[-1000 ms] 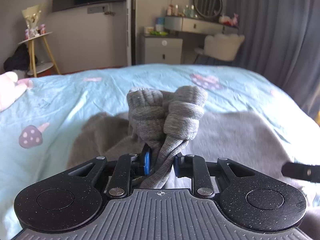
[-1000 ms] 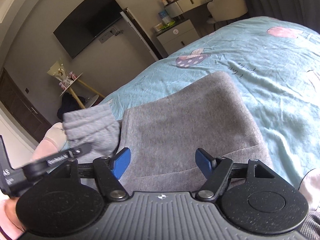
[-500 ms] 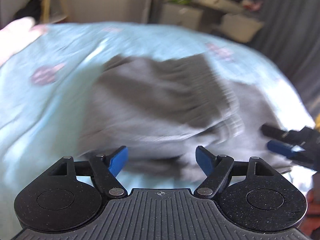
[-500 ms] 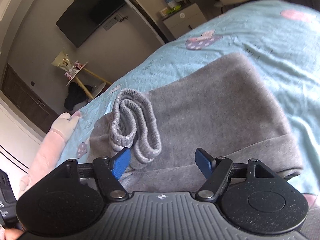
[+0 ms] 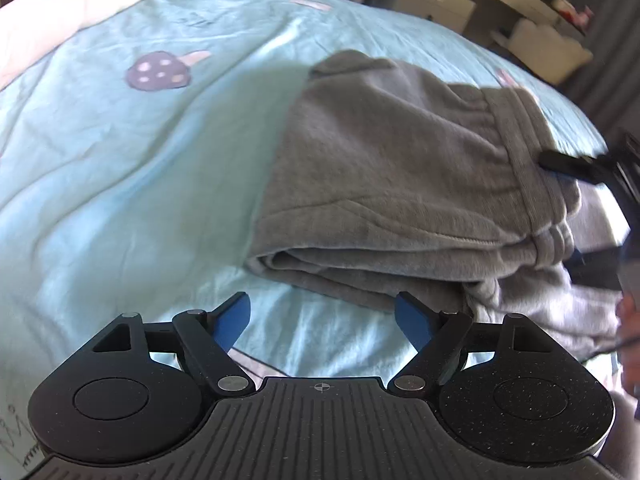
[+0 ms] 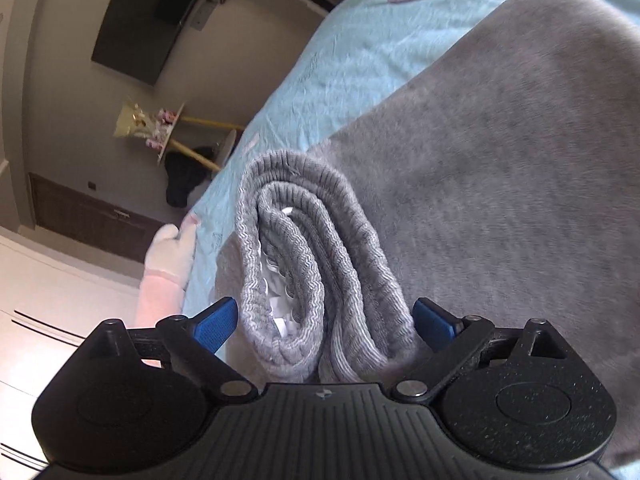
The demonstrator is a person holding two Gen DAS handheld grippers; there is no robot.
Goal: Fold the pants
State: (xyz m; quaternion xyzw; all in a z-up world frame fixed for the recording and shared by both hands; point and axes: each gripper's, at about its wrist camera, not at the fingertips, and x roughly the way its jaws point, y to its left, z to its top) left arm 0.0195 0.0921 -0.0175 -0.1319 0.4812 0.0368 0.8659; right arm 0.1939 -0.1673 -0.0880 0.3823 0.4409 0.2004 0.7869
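My left gripper (image 5: 322, 314) is spread wide and holds nothing; its blue fingertips (image 5: 232, 316) hover above the pale blue bedsheet (image 5: 120, 168), just short of the near folded edge of the grey pants (image 5: 400, 184). From this camera the pants lie in a flat stack of layers toward the right of the bed, with the thick band running along their right side. At that far right edge a black finger of my right gripper (image 5: 576, 166) touches the band, though the view there is blurred. A mushroom print (image 5: 160, 74) sits on the sheet to the far left, and a pink plush toy (image 5: 60, 8) lies at the far left corner. My right camera shows what the left cannot: the ribbed cuffs (image 6: 312, 280) bunched in loops and standing between the spread fingers of my right gripper (image 6: 326, 318), which are wide apart, with the cuffs filling most of the gap. Behind the cuffs the grey cloth spreads broad and smooth to the right. Far left, beyond the bed, hangs a dark television (image 6: 148, 28).
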